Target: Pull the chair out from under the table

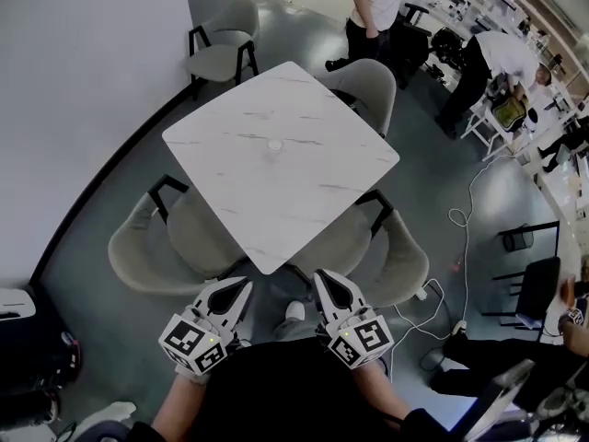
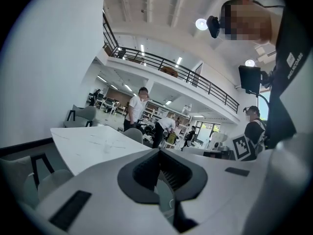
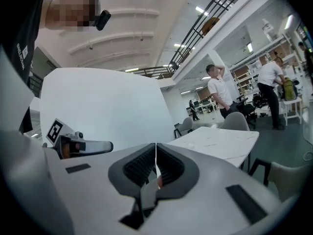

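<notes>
A white marble table (image 1: pixel 276 187) stands corner-on before me, also seen as the table (image 2: pixel 93 143) and table (image 3: pixel 220 141) in the gripper views. Two grey padded chairs are tucked under its near sides: the left chair (image 1: pixel 147 247) and the right chair (image 1: pixel 400 261). My left gripper (image 1: pixel 243 286) and right gripper (image 1: pixel 324 276) hover side by side just short of the near corner, both shut and holding nothing. The left gripper (image 2: pixel 159 152) and right gripper (image 3: pixel 156 146) each point roughly level across the tabletop. Neither touches a chair.
Two more grey chairs, the back left chair (image 1: pixel 221 53) and the back right chair (image 1: pixel 368 86), stand at the far sides. A white wall (image 1: pixel 83 81) runs along the left. People (image 1: pixel 497 63) stand at the back right. A white cable (image 1: pixel 460 247) and black chairs (image 1: pixel 534 279) lie right.
</notes>
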Demonstrator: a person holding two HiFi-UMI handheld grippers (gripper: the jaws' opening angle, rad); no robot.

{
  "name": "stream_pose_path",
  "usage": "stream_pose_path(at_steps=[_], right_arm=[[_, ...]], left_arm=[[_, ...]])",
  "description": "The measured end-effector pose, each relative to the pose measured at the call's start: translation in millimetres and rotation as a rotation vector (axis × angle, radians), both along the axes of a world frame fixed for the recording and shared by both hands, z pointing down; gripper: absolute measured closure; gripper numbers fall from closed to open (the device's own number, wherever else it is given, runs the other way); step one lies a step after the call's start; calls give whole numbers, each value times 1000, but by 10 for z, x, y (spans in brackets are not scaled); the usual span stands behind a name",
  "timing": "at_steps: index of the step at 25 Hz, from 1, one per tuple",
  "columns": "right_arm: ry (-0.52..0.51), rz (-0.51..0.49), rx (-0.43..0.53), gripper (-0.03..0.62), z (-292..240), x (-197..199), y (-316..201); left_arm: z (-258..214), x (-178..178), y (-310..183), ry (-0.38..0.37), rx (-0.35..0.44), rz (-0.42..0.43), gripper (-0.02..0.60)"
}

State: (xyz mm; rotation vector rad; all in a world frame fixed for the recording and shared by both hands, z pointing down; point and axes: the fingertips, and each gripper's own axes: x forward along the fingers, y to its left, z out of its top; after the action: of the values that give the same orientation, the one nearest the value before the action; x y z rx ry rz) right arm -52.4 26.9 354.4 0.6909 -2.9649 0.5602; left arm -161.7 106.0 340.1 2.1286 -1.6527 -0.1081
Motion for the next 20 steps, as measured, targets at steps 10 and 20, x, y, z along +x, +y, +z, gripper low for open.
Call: stream_pose_path(at_steps=[10, 20], right_arm=[[3, -65, -53, 580, 198, 244, -579], [122, -173, -167, 579, 748, 137, -667]], left_arm=[[163, 262, -462, -29, -72, -50, 575], [322, 104, -448, -13, -117, -74, 575]])
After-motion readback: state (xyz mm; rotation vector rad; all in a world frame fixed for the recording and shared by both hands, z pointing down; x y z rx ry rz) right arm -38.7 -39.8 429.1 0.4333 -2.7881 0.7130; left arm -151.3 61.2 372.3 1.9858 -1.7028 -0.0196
